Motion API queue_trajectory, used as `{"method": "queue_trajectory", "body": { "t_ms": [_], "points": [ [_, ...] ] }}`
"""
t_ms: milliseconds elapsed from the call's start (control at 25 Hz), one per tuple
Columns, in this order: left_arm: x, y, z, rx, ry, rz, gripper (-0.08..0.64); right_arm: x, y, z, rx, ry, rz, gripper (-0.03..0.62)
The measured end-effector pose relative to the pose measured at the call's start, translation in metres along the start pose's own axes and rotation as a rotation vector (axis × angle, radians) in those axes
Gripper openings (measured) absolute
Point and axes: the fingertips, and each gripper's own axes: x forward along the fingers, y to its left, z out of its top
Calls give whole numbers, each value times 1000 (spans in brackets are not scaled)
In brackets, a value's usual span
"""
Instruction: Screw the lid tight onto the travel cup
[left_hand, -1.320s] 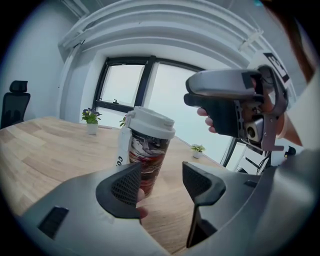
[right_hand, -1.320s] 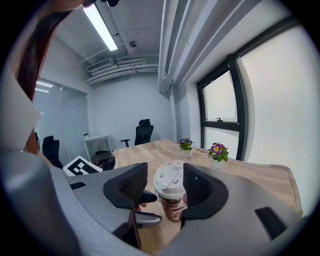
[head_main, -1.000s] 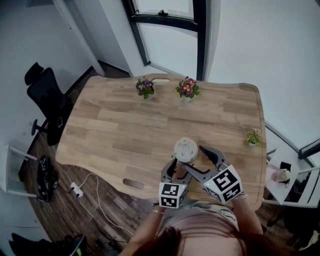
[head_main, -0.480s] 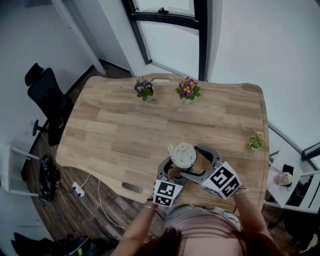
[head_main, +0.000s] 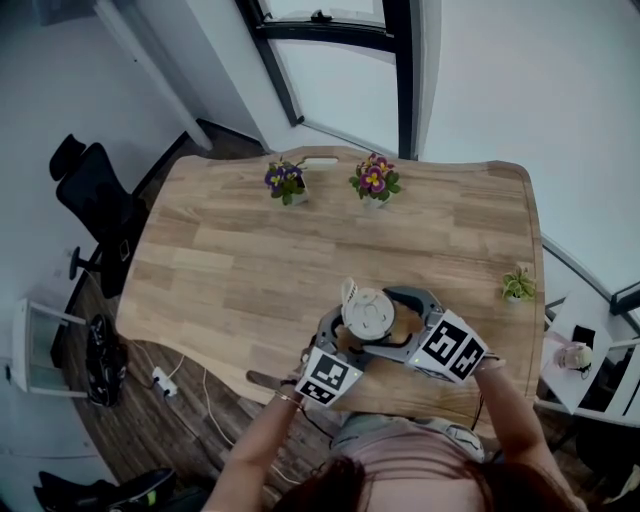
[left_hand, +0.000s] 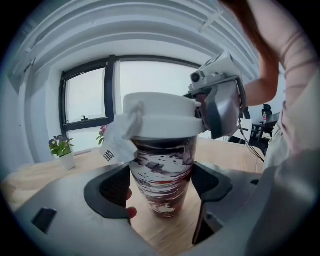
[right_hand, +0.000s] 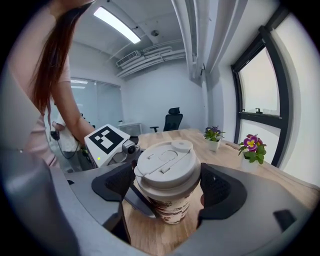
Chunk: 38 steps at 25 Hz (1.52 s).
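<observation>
The left gripper (left_hand: 161, 189) opens its jaws, seemingly clear of the travel cup (left_hand: 162, 167).

An office meeting room: a large pale wooden tabletop (head_main: 230, 260), a black swivel office chair (head_main: 95, 205) at its left, a tall dark-framed window (head_main: 330, 60) at the far side, and a fluorescent ceiling strip light (right_hand: 116, 25).

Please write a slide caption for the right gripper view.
The right gripper, jaws opening, straddles the lidded travel cup on the wooden table.

The head view looks steeply down on the whole wooden table (head_main: 230, 250) from well above. Both gripper views sit low and close near its 6 o'clock edge, facing the travel cup (head_main: 367, 312) from opposite sides; all three views share it.
</observation>
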Motion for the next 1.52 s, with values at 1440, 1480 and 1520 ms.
{"method": "queue_trajectory", "body": {
  "t_ms": [1440, 1480, 1520],
  "points": [
    [10, -4, 4, 2, -2, -47, 356, -7, -16, 0, 140, -55, -476, 397],
    [10, -5, 4, 6, 6, -65, 356, -6, -15, -2, 163, -49, -446, 397],
    [9, -6, 3, 16, 15, -91, 356, -7, -12, -3, 178, -39, -408, 399]
  ]
}}
